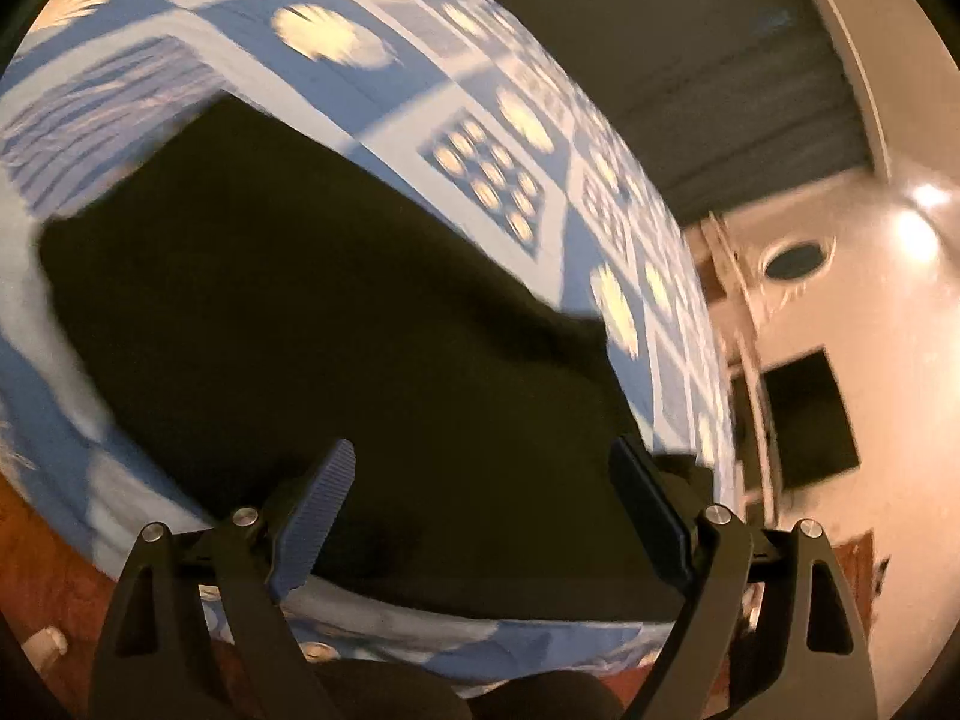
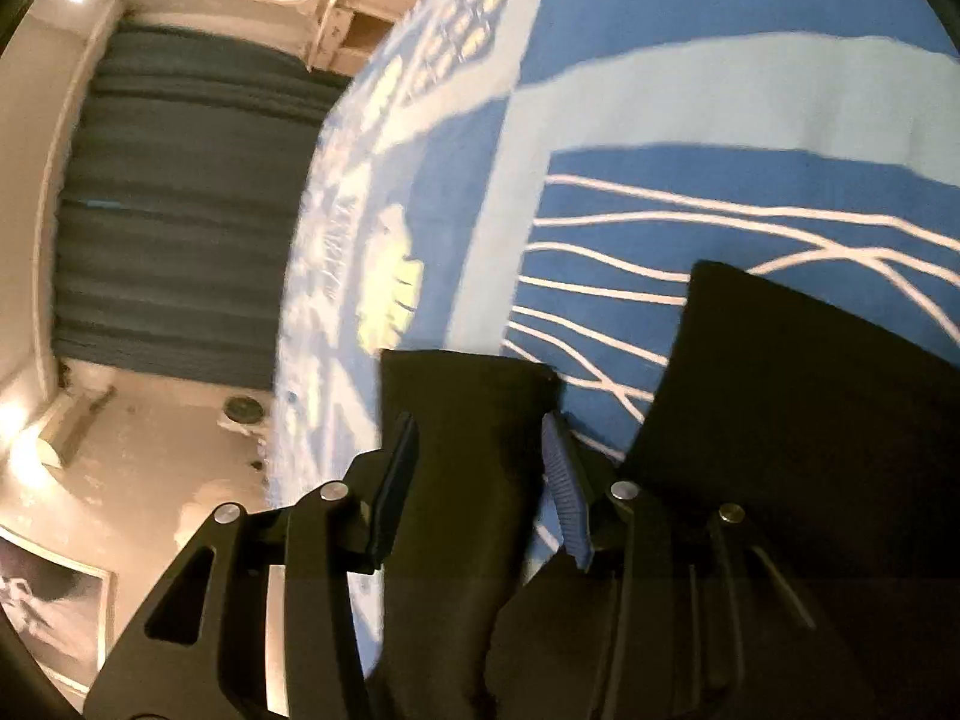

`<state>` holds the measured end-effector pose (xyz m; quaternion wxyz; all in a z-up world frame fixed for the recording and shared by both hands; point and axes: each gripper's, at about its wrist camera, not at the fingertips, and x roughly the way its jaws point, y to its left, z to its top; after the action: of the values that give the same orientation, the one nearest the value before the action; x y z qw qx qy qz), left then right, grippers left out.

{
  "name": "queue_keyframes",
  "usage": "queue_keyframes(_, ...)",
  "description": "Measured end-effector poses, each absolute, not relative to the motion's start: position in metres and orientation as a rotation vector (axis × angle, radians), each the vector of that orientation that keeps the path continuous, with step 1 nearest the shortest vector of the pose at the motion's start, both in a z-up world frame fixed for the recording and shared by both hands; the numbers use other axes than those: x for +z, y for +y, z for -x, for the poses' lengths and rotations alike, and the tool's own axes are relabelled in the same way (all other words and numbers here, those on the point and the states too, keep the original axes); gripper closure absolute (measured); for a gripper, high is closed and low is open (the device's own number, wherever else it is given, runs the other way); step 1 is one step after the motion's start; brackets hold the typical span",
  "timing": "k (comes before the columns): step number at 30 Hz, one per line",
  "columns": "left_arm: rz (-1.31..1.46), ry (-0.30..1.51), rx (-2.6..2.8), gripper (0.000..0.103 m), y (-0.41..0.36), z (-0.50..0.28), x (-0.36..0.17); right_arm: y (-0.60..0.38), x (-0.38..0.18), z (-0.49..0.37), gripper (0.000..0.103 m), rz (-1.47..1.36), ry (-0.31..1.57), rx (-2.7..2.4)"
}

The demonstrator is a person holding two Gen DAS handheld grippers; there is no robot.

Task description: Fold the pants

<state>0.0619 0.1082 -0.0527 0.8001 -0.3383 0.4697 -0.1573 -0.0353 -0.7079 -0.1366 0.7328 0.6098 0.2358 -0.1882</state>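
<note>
Both grippers let go mid-fold

Left gripper [image 1: 486, 516] gapes, empty, over black pants [image 1: 312, 300] on the bedspread [image 1: 420, 78]; right gripper [image 2: 480, 480], half-open, straddles a strip, seemingly unpinched. Likely next: regrasp an edge.

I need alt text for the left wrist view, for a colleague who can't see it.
Black pants lie spread on a blue patterned bedspread, filling most of the view. The left tongs hang wide open above the near edge, pads off the cloth. The picture is motion-blurred.
</note>
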Motion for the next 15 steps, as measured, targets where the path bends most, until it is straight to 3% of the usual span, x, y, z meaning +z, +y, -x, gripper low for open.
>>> queue_keyframes(5,0.556,1.050,-0.425,0.018,0.050,-0.068,-0.045,-0.689,-0.123,0.018,0.062,-1.258,0.572,-0.375)
queue_keyframes(10,0.532,1.010,-0.502,0.018,0.014,-0.062,-0.030,-0.677,-0.115,0.045,0.063,-1.359,0.491,-0.486)
queue_keyframes(15,0.542,1.074,-0.541,0.018,-0.020,-0.062,-0.042,-0.672,-0.116,0.016,0.052,-1.278,0.529,-0.410)
